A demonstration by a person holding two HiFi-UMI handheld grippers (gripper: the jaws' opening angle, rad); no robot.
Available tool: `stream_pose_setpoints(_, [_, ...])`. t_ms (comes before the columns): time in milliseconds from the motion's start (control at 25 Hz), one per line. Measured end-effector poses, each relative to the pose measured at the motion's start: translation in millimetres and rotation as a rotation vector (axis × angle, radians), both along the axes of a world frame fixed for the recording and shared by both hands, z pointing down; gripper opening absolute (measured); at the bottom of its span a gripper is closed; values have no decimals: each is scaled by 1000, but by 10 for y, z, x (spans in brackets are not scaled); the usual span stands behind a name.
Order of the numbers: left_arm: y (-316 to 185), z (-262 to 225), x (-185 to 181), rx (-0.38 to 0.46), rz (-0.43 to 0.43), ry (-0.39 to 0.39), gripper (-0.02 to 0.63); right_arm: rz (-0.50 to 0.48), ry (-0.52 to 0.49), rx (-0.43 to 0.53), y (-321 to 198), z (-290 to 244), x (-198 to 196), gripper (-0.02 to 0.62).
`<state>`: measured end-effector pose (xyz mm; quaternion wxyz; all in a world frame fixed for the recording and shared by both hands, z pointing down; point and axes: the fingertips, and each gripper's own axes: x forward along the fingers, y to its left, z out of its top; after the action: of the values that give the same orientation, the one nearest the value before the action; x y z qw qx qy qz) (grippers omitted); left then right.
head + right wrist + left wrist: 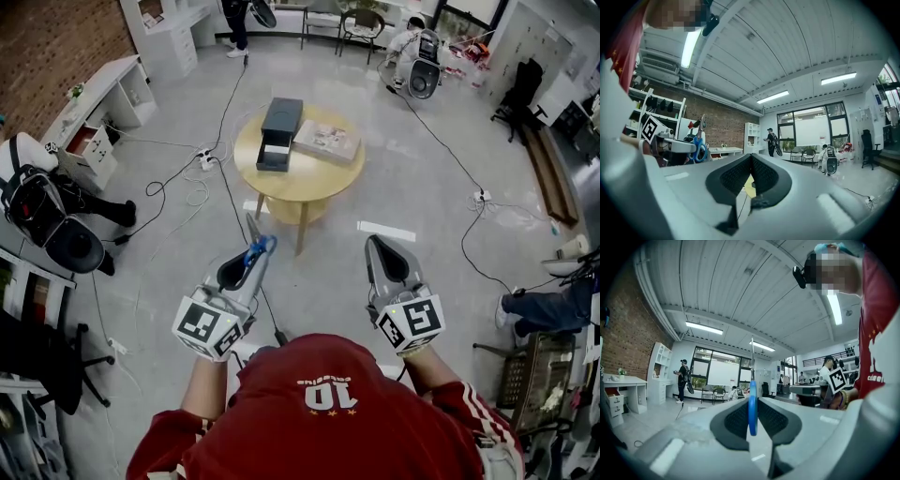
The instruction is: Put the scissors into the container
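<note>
The scissors point(258, 249) have blue handles and a blade that sticks out ahead. My left gripper point(255, 242) is shut on them, held level in front of the person's chest. In the left gripper view the blue handle point(752, 409) stands edge-on between the pads, with the thin blade rising above it. My right gripper point(373, 244) is beside it, shut with nothing in it; its pads point(740, 174) meet at the tips. The container point(278, 131) is a dark box with a drawer pulled out. It stands on the round wooden table point(305, 178), well ahead of both grippers.
A book point(326, 141) lies on the table next to the container. Cables point(202, 169) trail over the floor around the table. White shelves point(103, 98) line the left wall. A wheeled machine point(422, 70) stands at the back, and a seated person's legs point(544, 309) show at the right.
</note>
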<state>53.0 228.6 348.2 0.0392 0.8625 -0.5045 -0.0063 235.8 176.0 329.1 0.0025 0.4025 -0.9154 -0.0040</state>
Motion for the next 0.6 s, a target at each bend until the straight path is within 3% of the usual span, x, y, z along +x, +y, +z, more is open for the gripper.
stream_pose_setpoints(600, [111,158,-795,-23,13,16,51,-17,-8,-18,114,68,-878,-3])
